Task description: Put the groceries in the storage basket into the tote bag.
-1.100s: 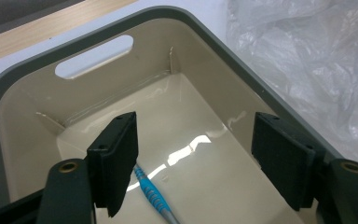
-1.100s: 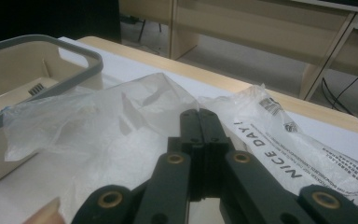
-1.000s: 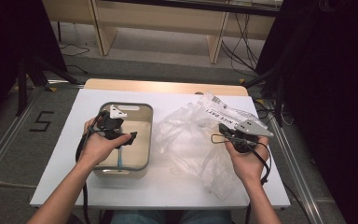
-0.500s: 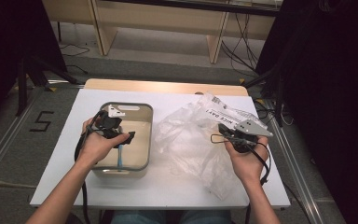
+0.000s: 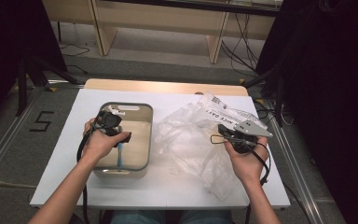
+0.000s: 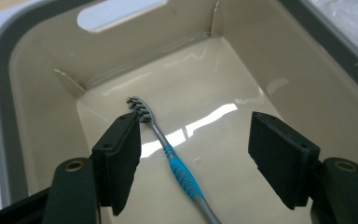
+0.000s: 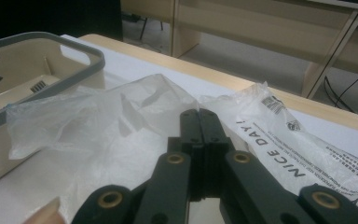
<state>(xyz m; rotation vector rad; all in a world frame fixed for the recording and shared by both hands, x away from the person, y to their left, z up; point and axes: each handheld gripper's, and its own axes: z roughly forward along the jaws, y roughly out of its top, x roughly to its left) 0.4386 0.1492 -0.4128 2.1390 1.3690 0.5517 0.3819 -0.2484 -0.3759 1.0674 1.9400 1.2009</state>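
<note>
Left gripper view: a toothbrush [image 6: 168, 151] is seen lying flat on the floor of the beige bin [image 6: 37, 107], bristles toward the far wall, not yet grasped. The left gripper [image 6: 193, 154] is held over it with jaws spread wide, straddling the handle. Beside the bin, a clear plastic bag [image 5: 191, 140] lies crumpled; the right gripper [image 7: 199, 126] (jaws pressed together, apparently pinching nothing) hovers above it. Picking up and bagging appear to remain.

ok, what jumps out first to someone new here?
The toothbrush lying flat in the beige bin at table left, with the open left gripper poised right over it. Then the crumpled clear bag spread at table right, where the right gripper sits with jaws shut, over the plastic.
</note>
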